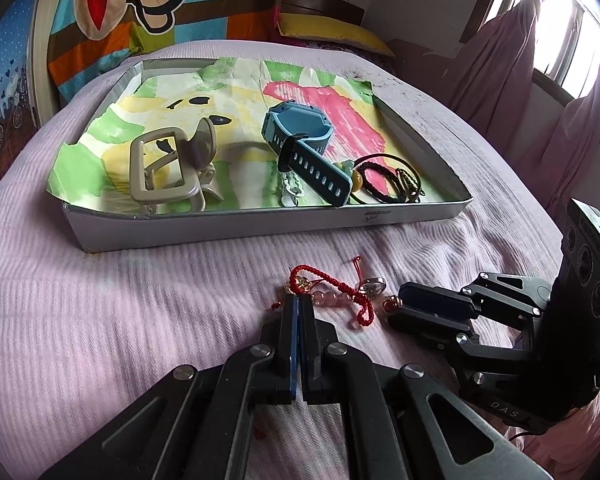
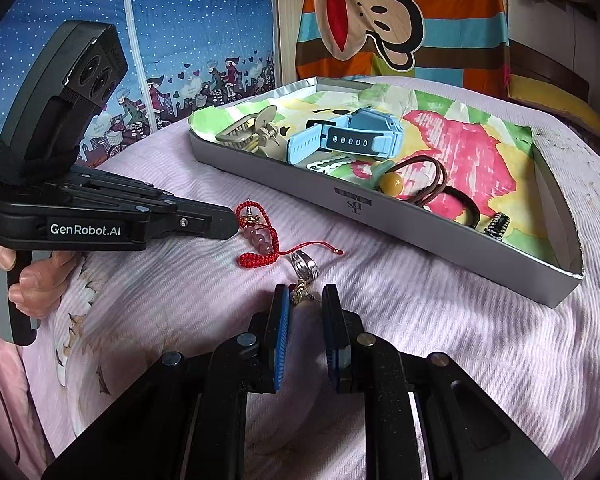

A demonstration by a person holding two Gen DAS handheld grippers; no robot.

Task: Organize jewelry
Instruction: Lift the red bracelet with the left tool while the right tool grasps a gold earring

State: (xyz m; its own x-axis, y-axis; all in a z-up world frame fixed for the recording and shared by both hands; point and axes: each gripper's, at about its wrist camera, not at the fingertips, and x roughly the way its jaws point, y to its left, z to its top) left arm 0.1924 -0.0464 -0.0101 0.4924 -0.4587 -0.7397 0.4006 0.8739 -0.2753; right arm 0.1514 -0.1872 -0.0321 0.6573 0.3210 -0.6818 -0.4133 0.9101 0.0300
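Note:
A red cord bracelet (image 1: 334, 299) with pink beads lies on the pink bedspread in front of the white tray (image 1: 260, 222). My left gripper (image 1: 298, 299) is shut on its cord near the looped end, and the right wrist view shows those tips (image 2: 236, 222) at the bracelet (image 2: 256, 239). My right gripper (image 2: 306, 300) has its jaws narrowly apart, closed on a small gold charm (image 2: 300, 293) that spans the gap. A silver ring (image 2: 304, 266) lies just beyond that charm. Both grippers rest low on the bed, side by side.
The tray (image 2: 420, 222), lined with coloured paper, holds a beige hair claw (image 1: 168, 168), a blue watch (image 1: 300, 132), hair ties (image 1: 384, 178) and small clips. A striped cartoon blanket (image 1: 160, 4) hangs behind. Purple curtains (image 1: 512, 56) hang at the right.

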